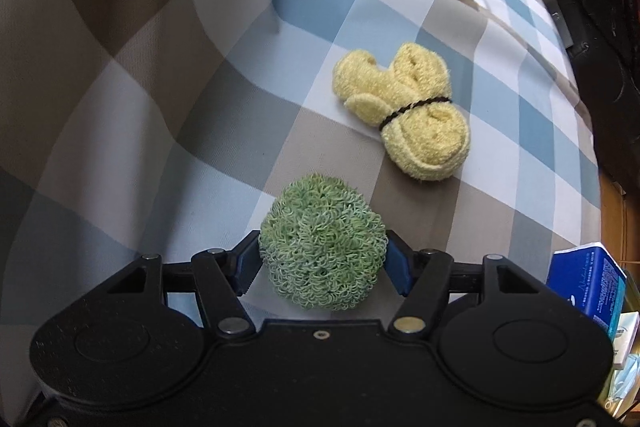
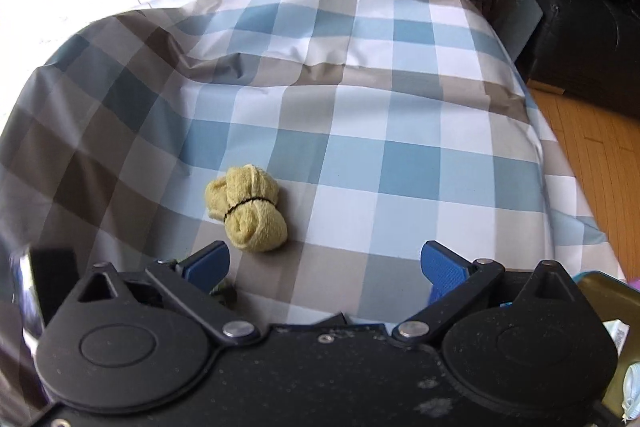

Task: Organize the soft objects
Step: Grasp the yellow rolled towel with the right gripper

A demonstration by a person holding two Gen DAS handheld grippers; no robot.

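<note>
Right gripper (image 2: pixel 324 263), jaws spread wide and empty, hovers over the checked bedcover (image 2: pixel 400 107) with the yellow rolled towel (image 2: pixel 246 213) ahead-left, its long axis slanting; left gripper (image 1: pixel 322 263) pinches the green loopy ball (image 1: pixel 322 245).

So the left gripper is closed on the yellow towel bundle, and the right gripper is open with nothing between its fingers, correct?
Not quite. In the left wrist view the left gripper is closed on the green ball; the yellow towel bundle lies free on the checked cloth. The right gripper is indeed open and empty.
</note>
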